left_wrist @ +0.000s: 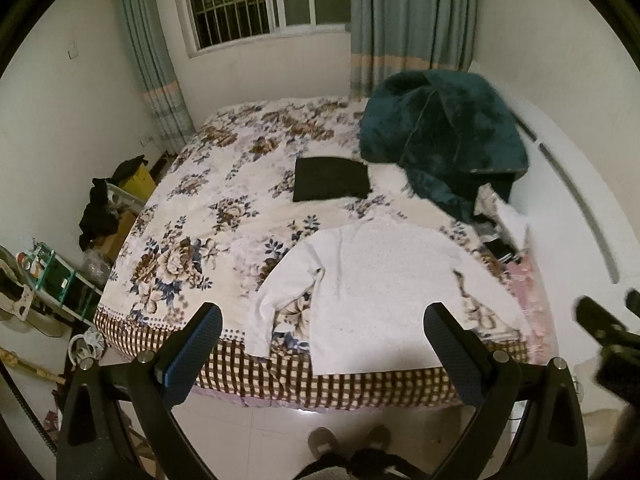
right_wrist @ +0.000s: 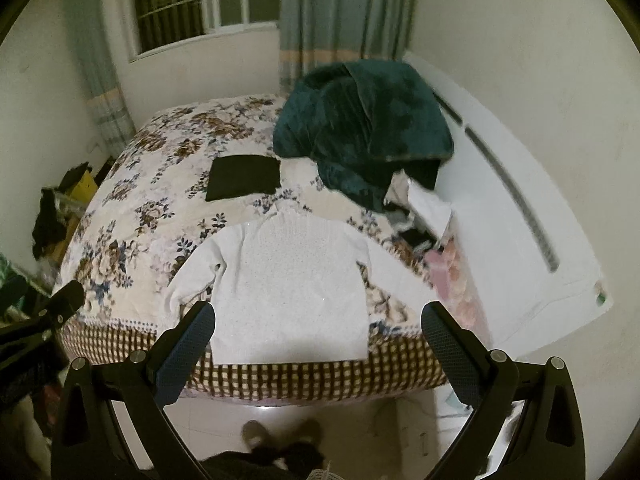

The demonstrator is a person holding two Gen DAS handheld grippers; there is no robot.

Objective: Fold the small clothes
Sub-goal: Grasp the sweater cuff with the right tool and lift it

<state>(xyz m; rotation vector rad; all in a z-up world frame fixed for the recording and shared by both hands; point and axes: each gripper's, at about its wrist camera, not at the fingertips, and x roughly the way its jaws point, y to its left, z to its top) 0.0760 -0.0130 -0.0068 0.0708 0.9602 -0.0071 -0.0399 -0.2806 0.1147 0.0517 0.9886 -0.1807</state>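
A small white long-sleeved sweater (left_wrist: 372, 292) lies flat at the near edge of the bed, sleeves spread, hem toward me; it also shows in the right wrist view (right_wrist: 292, 292). A folded black garment (left_wrist: 331, 179) lies farther back on the bed, also in the right wrist view (right_wrist: 243, 183). My left gripper (left_wrist: 322, 320) is open and empty, held above the bed's near edge in front of the sweater. My right gripper (right_wrist: 318, 320) is open and empty, also just short of the sweater's hem. Each gripper shows at the edge of the other's view.
The bed has a floral cover (left_wrist: 208, 216) with a checked border. A dark teal blanket (left_wrist: 444, 132) is heaped at the back right with a pile of clothes (left_wrist: 500, 224) beside it. Clutter and a shelf (left_wrist: 52, 276) stand on the floor at the left. A white headboard (right_wrist: 520, 216) runs along the right.
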